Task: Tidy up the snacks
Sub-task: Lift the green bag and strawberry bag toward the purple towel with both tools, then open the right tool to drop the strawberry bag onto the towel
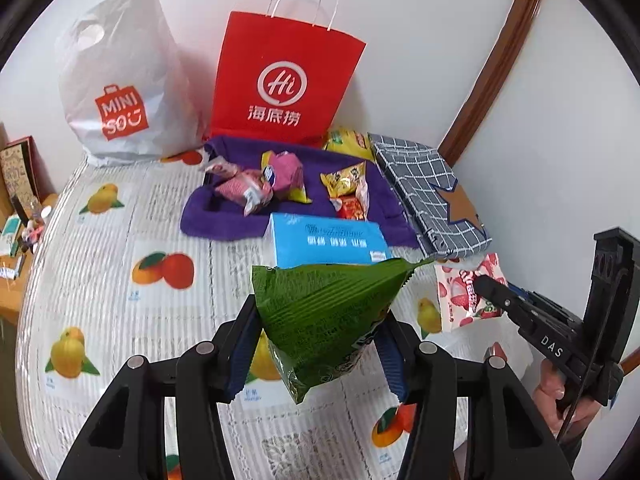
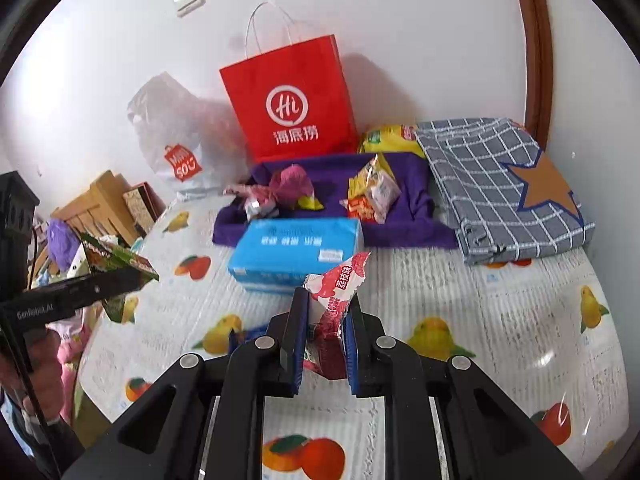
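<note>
My left gripper (image 1: 316, 344) and right gripper (image 2: 326, 344) look alike — black frames, blue ribbed pads, silver screws. White lettering at lower right reads "DAS" — a black cable hangs beside it.

R hand-held gripper (image 2: 326, 344) clamps pink snack pkt (image 2: 340, 280).

Both wrist views tilt down – sharing the red bag (image 1: 286, 80) ahead.

tissue box (image 2: 296, 254) before snack tray (image 2: 404, 228); paper bag (image 2: 290, 100) behind tray; folded cloth (image 2: 504, 188) right.
</note>
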A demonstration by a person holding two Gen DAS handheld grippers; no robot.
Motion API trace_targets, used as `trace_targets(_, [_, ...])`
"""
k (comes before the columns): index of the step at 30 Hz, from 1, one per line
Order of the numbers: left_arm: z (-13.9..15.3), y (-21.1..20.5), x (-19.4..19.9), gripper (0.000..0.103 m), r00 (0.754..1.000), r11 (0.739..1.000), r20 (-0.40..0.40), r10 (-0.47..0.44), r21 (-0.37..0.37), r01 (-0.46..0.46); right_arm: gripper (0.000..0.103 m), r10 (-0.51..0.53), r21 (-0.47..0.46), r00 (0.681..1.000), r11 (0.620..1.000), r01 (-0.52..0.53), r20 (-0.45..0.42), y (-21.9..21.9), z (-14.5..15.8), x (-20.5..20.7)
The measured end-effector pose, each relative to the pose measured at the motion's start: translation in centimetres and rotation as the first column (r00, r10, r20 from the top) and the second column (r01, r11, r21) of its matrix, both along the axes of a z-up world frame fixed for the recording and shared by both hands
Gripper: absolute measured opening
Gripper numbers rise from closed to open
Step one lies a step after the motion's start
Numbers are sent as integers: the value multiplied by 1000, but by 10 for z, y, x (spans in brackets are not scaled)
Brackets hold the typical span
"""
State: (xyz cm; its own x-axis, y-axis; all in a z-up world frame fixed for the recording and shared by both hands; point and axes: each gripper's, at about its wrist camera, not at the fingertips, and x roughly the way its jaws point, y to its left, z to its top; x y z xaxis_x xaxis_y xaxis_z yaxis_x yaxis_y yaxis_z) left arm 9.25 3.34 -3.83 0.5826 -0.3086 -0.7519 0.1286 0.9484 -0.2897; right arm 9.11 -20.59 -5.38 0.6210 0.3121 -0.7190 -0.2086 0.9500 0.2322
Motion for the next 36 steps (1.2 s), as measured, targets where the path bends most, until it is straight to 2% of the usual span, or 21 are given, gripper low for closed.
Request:
trace_targets(15, [7,-10,82,52,1000,999,9,-24,41,24,17,-6,-46,999,999,8,43,26,20,93])
trace_targets(28, [5,8,154,52,1000,997,2,31,71,-31,17,3,-53,997,999,1,76,38,22,176])
trace_targets(36, [-6,10,204,52,999,997,0,39,68,-38,17,-2,-33,999,999,3,55,37,2,223])
